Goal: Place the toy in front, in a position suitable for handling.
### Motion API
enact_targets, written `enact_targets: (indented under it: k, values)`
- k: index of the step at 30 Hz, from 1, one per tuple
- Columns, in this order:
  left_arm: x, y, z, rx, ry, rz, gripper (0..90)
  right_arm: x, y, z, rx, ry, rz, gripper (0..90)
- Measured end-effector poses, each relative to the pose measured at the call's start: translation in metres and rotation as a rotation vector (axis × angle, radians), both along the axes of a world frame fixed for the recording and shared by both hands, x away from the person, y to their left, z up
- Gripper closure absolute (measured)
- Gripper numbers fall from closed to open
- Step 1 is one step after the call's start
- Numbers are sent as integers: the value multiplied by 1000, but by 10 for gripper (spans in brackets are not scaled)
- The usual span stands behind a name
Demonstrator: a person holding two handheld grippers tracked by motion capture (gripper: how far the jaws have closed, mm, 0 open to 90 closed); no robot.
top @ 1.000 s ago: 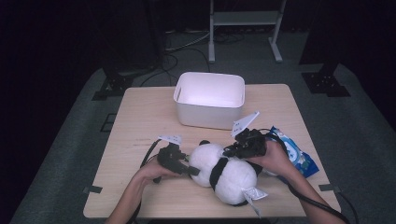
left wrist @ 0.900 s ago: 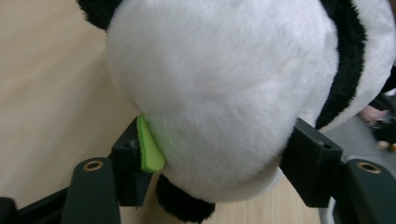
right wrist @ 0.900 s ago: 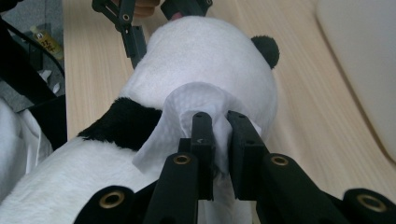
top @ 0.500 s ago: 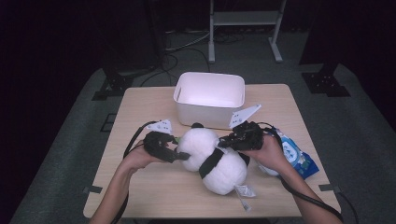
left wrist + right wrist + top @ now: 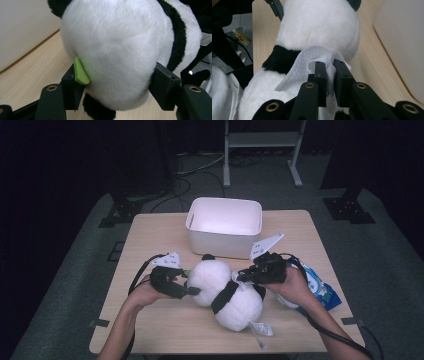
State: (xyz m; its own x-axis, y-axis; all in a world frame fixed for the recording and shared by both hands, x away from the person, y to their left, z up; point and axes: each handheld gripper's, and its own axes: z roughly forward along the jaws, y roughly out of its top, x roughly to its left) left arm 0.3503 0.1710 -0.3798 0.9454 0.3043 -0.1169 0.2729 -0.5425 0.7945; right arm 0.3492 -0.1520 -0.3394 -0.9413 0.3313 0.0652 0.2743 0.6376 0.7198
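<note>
Panda (image 5: 225,290) lies across near middle of table (image 5: 150,240), between my left gripper (image 5: 187,287) and right gripper (image 5: 245,276); no pass straight across. White bin (image 5: 225,226) stands just behind panda, gap narrow. Blue packet (image 5: 320,287) just beside my right hand blocks right edge. Far left of table bare, front edge bare; room to move there.

Fluffy plush panda (image 5: 225,292), matt wooden table (image 5: 150,240)
</note>
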Motion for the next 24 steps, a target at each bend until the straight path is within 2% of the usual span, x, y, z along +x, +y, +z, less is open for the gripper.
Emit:
enact_targets:
  k: [7, 13, 16, 18, 24]
  values:
    - [-3, 3, -3, -8, 2, 8, 346, -11, -19, -2, -4, 11, -30, 808]
    - [-4, 5, -5, -13, -2, 8, 346, -20, -46, -17, 11, 48, -73, 807]
    - [-5, 4, -4, -13, -1, 8, 346, -20, -52, -23, 11, 63, -86, 807]
    - [-5, 3, -4, -12, -3, 8, 346, -18, -60, -32, 9, 81, -106, 807]
    - [-6, 3, -3, -10, -5, 7, 345, -9, -69, -49, 7, 123, -146, 807]
